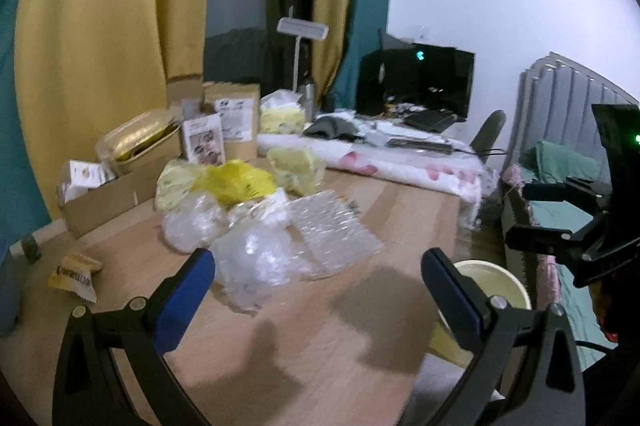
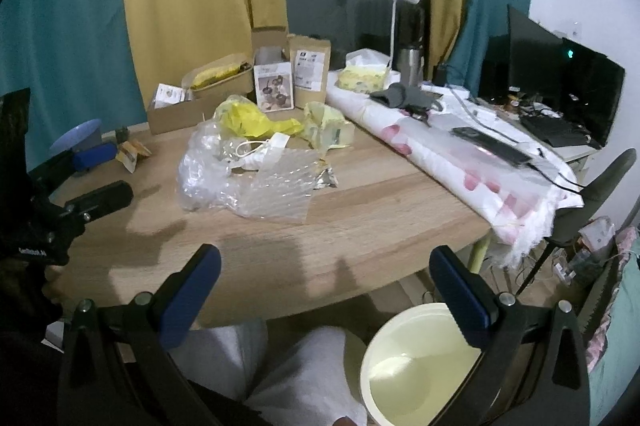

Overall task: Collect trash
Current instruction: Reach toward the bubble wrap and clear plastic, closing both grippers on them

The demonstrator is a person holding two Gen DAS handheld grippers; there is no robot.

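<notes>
Trash lies in one loose heap mid-bench, and we have not lifted any of it yet. Nearest, our left gripper [image 1: 318, 280] and right gripper [image 2: 325, 280] both hang spread and empty, with one pale bin [image 2: 416, 366] below the bench [image 2: 360, 226] edge. Next we must reach forward and pinch the bubble wrap [image 1: 336, 234]. Beyond it we count one yellow bag [image 1: 236, 181] and, apart to the left, one snack wrapper [image 1: 76, 274].
</notes>
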